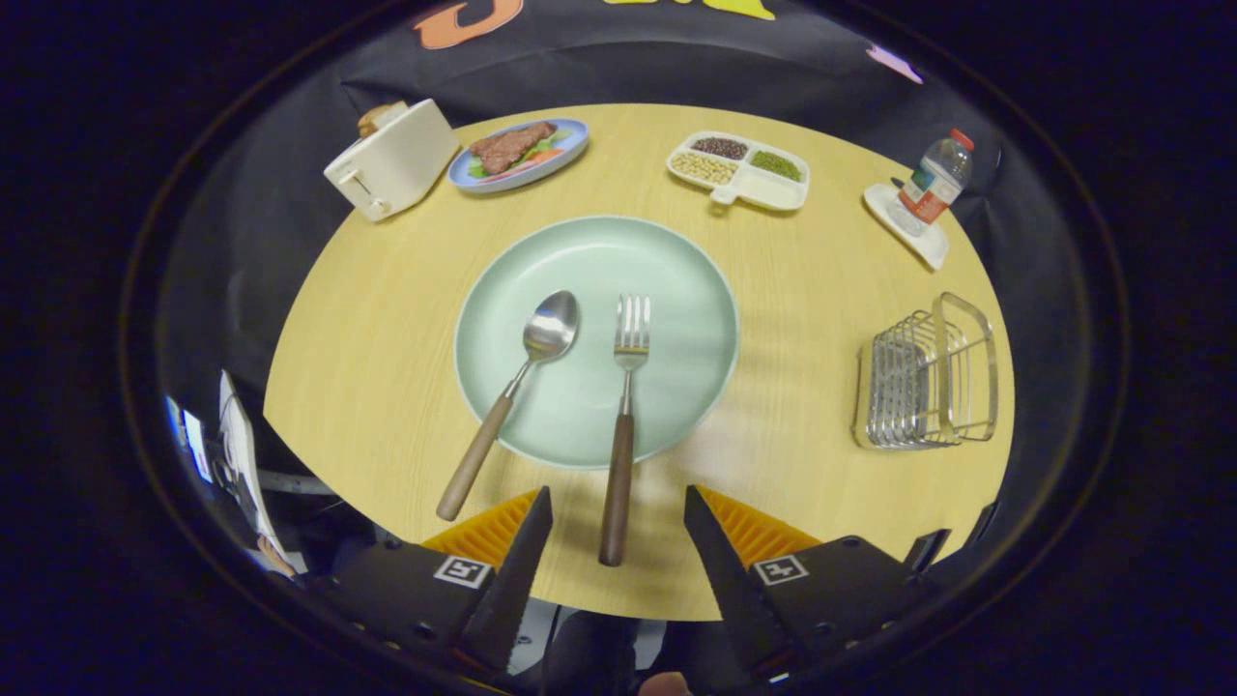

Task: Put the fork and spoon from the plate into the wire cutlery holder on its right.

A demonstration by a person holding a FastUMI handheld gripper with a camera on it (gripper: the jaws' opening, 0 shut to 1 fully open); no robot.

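Observation:
A pale green plate (676, 280) lies in the middle of the round wooden table. On it rest a spoon (527, 372) with a light wooden handle, on the left, and a fork (626, 406) with a dark wooden handle, on the right. Both handles stick out over the plate's near rim. The wire cutlery holder (923, 379) stands to the plate's right, with nothing in it. My gripper (617, 503) hovers open over the table's near edge. The end of the fork's handle lies between the two fingertips, lower down, and neither finger touches it.
At the back of the table stand a cream toaster (391, 159), a blue plate of food (519, 153), a white divided tray of beans (739, 169) and a water bottle (935, 179) on a small white dish. Bare wood surrounds the green plate.

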